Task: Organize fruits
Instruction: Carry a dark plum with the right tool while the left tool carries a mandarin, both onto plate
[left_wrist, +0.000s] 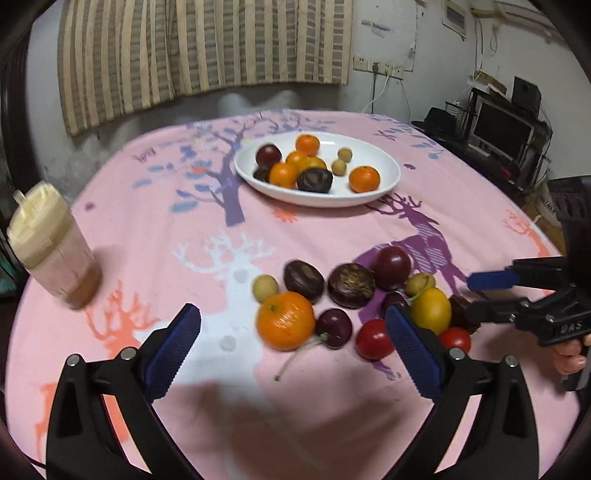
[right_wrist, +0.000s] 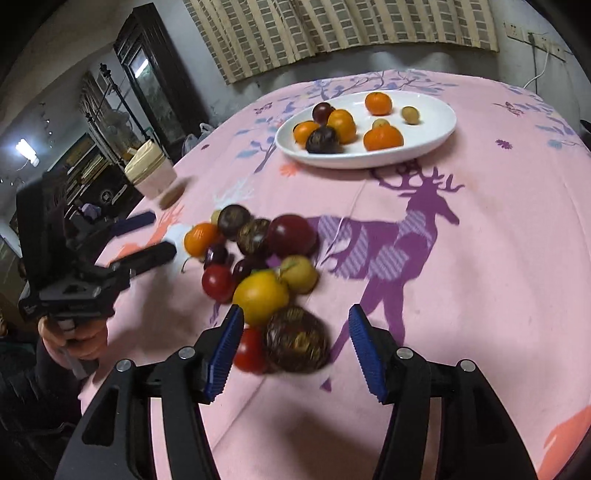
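A white oval plate (left_wrist: 388, 162) (right_wrist: 439, 122) at the far side holds several oranges, dark plums and small tan fruits. A loose pile lies nearer: an orange (left_wrist: 286, 320) (right_wrist: 201, 238), a yellow fruit (left_wrist: 431, 310) (right_wrist: 260, 295), a cherry (left_wrist: 334, 328), red tomatoes (left_wrist: 373, 339) (right_wrist: 218, 282), dark wrinkled fruits (left_wrist: 351, 285) (right_wrist: 295, 339). My left gripper (left_wrist: 291, 325) (right_wrist: 147, 240) is open, its jaws either side of the orange. My right gripper (right_wrist: 295, 325) (left_wrist: 476, 295) is open around a dark wrinkled fruit.
A lidded tumbler (left_wrist: 51, 254) (right_wrist: 149, 171) with a pinkish drink stands at the table's left. The pink deer-print cloth (right_wrist: 461, 277) covers the table. A monitor and shelves (left_wrist: 502, 129) stand off the table's right side.
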